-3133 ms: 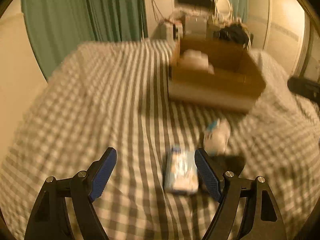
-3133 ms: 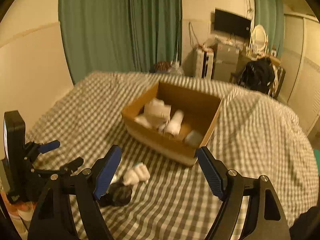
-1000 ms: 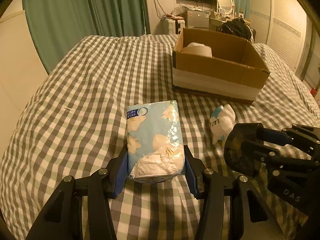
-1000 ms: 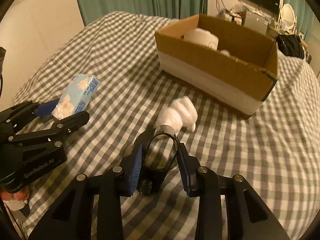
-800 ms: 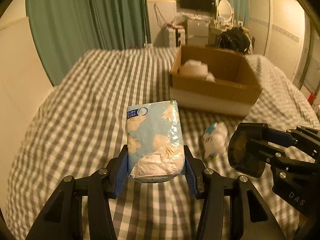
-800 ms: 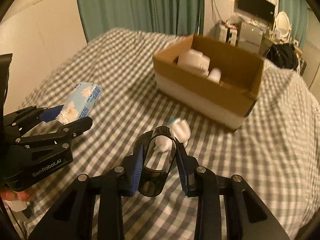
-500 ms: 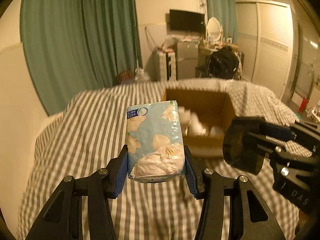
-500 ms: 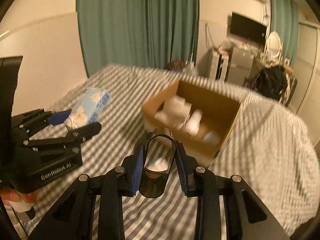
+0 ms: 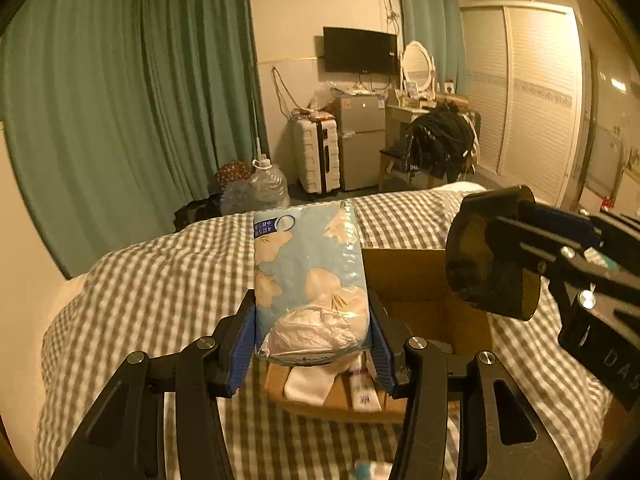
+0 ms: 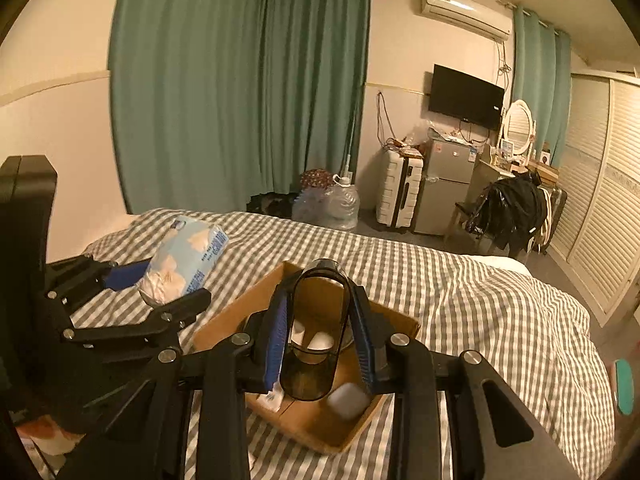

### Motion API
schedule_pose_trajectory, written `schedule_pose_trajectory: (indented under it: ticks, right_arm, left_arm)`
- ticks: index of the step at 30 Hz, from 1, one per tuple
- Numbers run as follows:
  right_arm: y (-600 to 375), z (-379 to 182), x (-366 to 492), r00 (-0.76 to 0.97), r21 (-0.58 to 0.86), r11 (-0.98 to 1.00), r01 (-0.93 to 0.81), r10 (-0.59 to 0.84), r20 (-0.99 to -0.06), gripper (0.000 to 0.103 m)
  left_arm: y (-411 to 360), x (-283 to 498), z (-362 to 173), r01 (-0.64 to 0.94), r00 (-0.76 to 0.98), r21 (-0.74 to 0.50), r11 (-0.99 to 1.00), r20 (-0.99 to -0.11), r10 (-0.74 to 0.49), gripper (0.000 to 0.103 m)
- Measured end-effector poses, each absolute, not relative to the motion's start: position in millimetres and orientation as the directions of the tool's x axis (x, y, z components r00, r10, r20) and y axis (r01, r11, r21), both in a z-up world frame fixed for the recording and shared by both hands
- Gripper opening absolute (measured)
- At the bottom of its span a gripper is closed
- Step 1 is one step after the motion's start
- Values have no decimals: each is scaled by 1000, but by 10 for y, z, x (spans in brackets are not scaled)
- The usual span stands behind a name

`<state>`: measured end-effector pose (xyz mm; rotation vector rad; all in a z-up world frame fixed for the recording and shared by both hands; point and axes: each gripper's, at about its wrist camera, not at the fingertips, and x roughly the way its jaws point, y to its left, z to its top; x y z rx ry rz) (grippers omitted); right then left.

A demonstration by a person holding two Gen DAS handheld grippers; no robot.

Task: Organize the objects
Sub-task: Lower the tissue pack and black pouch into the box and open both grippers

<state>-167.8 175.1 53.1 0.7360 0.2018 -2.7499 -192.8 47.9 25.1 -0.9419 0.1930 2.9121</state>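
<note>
Above the part-filled box (image 10: 224, 322), tissues (image 9: 308, 280) and a cup (image 10: 316, 328) are pinched by the left gripper (image 9: 312, 340) and right gripper (image 10: 320, 344), unreleased; at 6 o'clock one item (image 9: 366, 471) is left.

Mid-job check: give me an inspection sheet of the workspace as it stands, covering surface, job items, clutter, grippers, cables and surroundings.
Surface: bed with checked cover, rumpled.
Job's things: open cardboard box on the bed, holding several white items; blue tissue pack and dark translucent cup both held above it.
Clutter: small blue-white item on the cover near the box, blurred.
Grippers: left gripper shut on the tissue pack; right gripper shut on the cup.
Cables: wires on the wall beside the TV.
Surroundings: green curtains, suitcase, small fridge, water jugs.
</note>
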Motion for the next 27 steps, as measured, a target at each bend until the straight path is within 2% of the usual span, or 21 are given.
schedule_pose_trajectory:
  ticks: [7,11,16,19,22,23,24,25,27]
  right_arm:
    - [1897,94,-2360,-795,-3,-960,280,-230,-562,29]
    - [1955,-275,-2584,-763,18,-964,266,-222,-606,29]
    - [2022,-553,-2787,-723,23,-964,265,-214,-657,29]
    - [2070,-587,-2794,-714,46,-966,256,-221,-664,30]
    - [2158,-569,-2761,-716,79,-968,237,-229,-660,30]
    - [2166,-563,-2728,-718,81,-969,233,-227,-658,32]
    - [2191,-527,-2691,-725,81,-971,223,-221,-653,41]
    - [2207,-483,-2646,-733,81,-973,215,-215,-645,51]
    - [2241,-359,-2527,-755,81,-977,199,-205,-623,56]
  left_arm:
    - [648,-2400,-255,-161,-774,110,-981,-630,56,51]
    - [684,-2546,-549,-202,-737,76,-976,-668,100,51]
    - [731,-2599,-697,-234,-714,76,-969,-690,119,52]
    - [729,-2565,-688,-239,-713,64,-969,-689,130,55]
    - [663,-2517,-673,-226,-696,27,-974,-704,142,63]
    - [639,-2489,-652,-217,-695,23,-976,-705,138,70]
    - [614,-2438,-604,-209,-701,22,-978,-700,134,74]
    - [587,-2388,-556,-206,-708,21,-978,-693,134,75]
    - [534,-2285,-427,-201,-720,4,-980,-679,145,76]
